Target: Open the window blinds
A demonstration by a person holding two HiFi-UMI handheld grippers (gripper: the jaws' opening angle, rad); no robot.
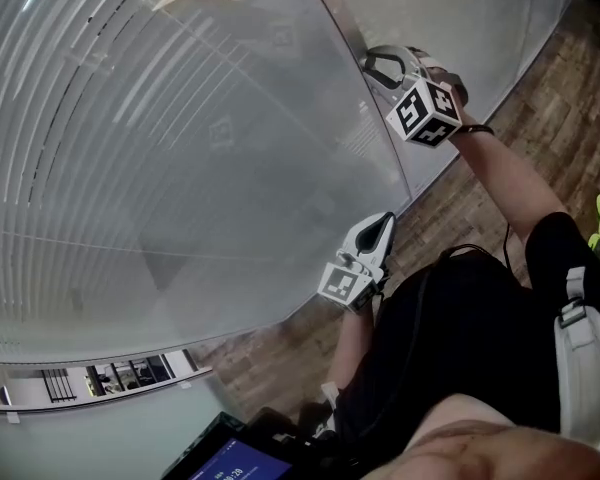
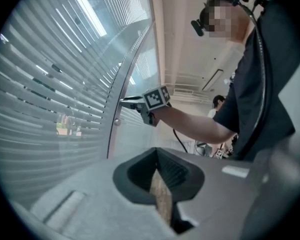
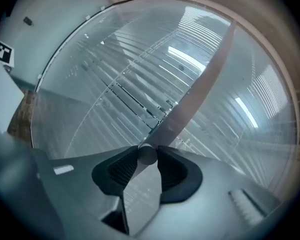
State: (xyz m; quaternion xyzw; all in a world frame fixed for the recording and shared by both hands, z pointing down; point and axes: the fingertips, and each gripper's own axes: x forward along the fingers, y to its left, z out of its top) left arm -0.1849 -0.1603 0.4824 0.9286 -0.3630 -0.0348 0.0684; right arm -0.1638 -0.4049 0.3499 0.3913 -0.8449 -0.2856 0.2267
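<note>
While the left gripper (image 2: 158,168) hangs closed and empty, the right gripper (image 3: 147,153) pinches a round knob (image 3: 147,155).

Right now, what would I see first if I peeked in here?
A big wall of striped blinds behind glass fills the whole left side. Up on the slim frame, the right tool pinches a small round knob. Lower down, the left tool hangs shut and empty, near the wood floor.
</note>
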